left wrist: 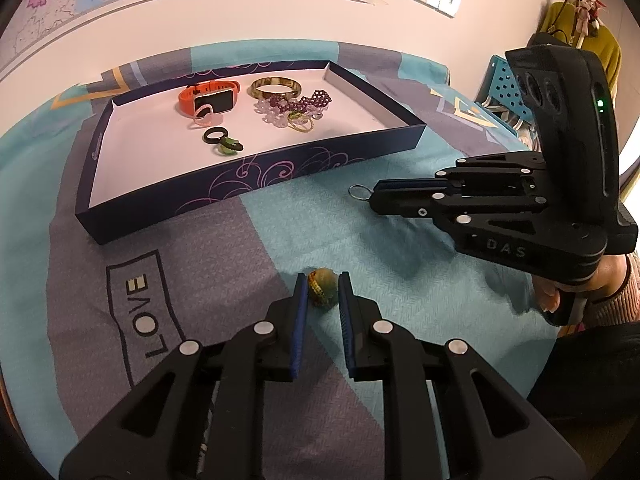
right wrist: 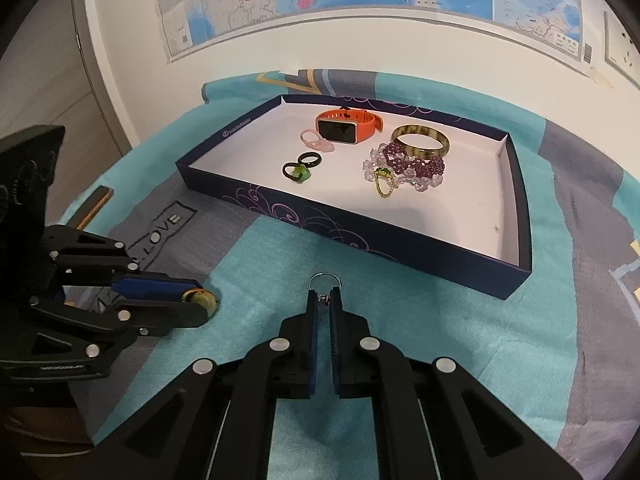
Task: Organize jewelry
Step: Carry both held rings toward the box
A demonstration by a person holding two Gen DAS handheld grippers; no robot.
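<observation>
A dark blue tray (left wrist: 256,184) (right wrist: 400,246) with a white floor holds an orange watch (left wrist: 208,96) (right wrist: 348,126), a brown bangle (left wrist: 275,87) (right wrist: 420,142), purple and clear bead bracelets (left wrist: 298,106) (right wrist: 412,166), a pink ring (right wrist: 314,140), and black and green rings (left wrist: 224,140) (right wrist: 300,168). My left gripper (left wrist: 323,286) is open, its fingers on either side of a green-orange bead ring (left wrist: 322,292) (right wrist: 202,300) lying on the cloth. My right gripper (right wrist: 325,294) (left wrist: 374,196) is shut on a thin silver ring (right wrist: 325,280) (left wrist: 358,192) just above the cloth.
A teal and grey cloth (left wrist: 200,304) covers the table. A map hangs on the wall (right wrist: 320,0). A blue perforated basket (left wrist: 508,88) stands at the far right. A wooden strip (right wrist: 94,208) lies at the left table edge.
</observation>
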